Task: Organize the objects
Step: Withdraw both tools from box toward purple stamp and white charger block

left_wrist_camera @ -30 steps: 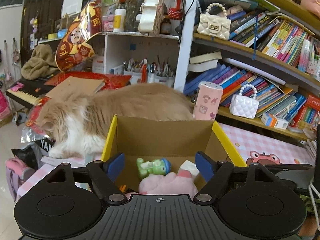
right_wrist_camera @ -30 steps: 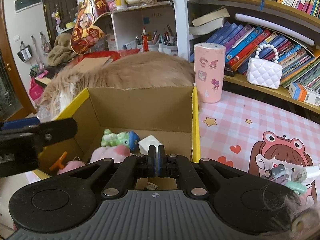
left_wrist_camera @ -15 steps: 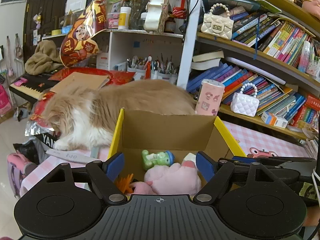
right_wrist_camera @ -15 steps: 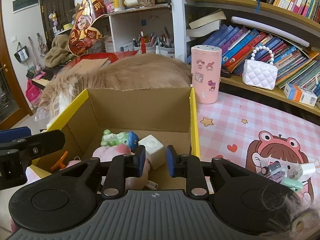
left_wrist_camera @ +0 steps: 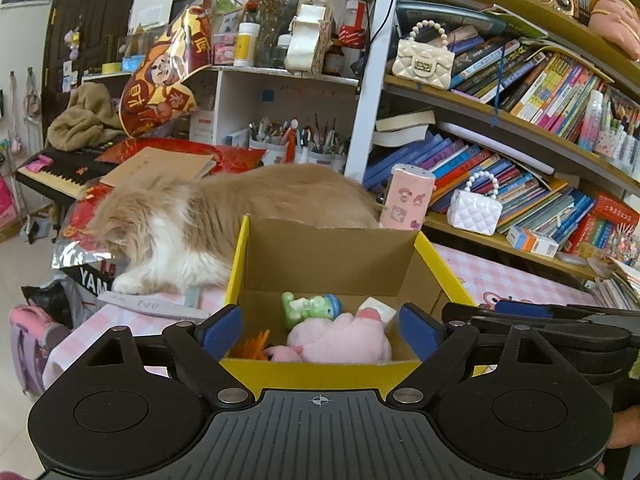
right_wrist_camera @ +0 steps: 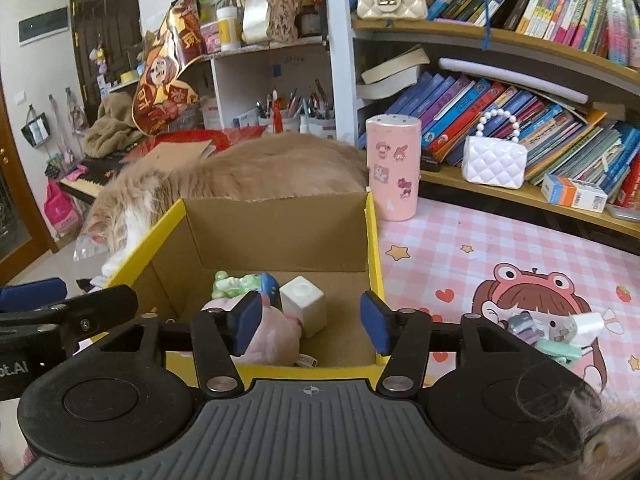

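Observation:
A cardboard box with yellow rims [left_wrist_camera: 236, 256] [right_wrist_camera: 372, 240] stands on the pink checked table. Inside lie a pink plush toy [left_wrist_camera: 340, 340] [right_wrist_camera: 276, 336], a green figure [left_wrist_camera: 308, 308] [right_wrist_camera: 236, 284], a white cube [left_wrist_camera: 378, 306] [right_wrist_camera: 304, 304] and an orange piece [left_wrist_camera: 252, 348]. My left gripper [left_wrist_camera: 320, 332] hovers at the box's near wall, its jaws opening wide with nothing pressed between them. My right gripper [right_wrist_camera: 311, 320] hangs over the box's near right corner. Its jaws are opening too and hold nothing; the plush lies below its left finger [right_wrist_camera: 248, 316].
A ginger and white cat [left_wrist_camera: 224, 216] [right_wrist_camera: 240, 172] lies right behind the box. A pink stickered cylinder [right_wrist_camera: 394, 168] stands at the box's far right corner. Small toys [right_wrist_camera: 556, 332] lie on the table at the right. Bookshelves [right_wrist_camera: 500, 196] run behind.
The right gripper went from shut to open and drew back and up from the box. The left gripper backed away a little, its jaws spreading wider.

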A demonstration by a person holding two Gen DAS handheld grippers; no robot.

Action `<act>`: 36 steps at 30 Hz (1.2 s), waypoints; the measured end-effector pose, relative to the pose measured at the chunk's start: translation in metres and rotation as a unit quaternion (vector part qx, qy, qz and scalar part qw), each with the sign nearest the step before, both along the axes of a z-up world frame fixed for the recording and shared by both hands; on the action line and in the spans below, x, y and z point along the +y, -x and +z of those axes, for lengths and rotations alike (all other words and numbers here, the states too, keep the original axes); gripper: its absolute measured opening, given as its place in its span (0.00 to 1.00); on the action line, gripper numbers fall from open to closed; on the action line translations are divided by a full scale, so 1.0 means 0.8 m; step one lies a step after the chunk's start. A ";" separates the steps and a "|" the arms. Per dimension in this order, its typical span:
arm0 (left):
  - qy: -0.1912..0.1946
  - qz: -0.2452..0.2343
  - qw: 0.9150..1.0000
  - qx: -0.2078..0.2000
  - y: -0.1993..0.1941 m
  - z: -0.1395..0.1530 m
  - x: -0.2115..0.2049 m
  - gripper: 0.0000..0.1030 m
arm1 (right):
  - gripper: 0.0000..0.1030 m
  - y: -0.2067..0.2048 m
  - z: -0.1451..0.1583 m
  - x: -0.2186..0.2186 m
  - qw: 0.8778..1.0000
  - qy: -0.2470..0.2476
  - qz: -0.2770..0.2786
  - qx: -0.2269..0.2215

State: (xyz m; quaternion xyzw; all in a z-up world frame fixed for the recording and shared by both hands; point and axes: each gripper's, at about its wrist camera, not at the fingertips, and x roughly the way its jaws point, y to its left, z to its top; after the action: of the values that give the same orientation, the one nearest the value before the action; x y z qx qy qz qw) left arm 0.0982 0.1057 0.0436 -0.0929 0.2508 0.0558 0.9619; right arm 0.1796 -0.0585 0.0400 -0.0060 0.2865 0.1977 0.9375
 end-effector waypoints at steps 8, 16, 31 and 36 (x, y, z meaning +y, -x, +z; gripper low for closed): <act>-0.006 -0.020 1.000 0.008 0.028 -0.003 0.002 0.89 | 0.63 0.045 0.007 -0.012 1.000 -0.009 -0.030 -0.002; -0.011 -0.037 0.999 0.027 0.060 -0.014 0.008 0.89 | 0.72 0.090 -0.007 -0.018 0.998 -0.007 -0.063 0.019; -0.006 -0.077 0.994 0.072 0.108 -0.045 0.006 0.90 | 0.77 0.173 -0.042 -0.025 0.992 0.003 -0.105 0.064; -0.001 -0.102 0.992 0.080 0.116 -0.053 -0.004 0.90 | 0.78 0.195 -0.050 -0.032 0.989 0.007 -0.130 0.072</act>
State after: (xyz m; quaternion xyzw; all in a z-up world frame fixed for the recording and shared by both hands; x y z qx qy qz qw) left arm 0.0054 0.1027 0.0013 -0.0608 0.3354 -0.0348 0.9395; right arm 0.0235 -0.0841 0.0003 0.0385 0.3526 0.0716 0.9322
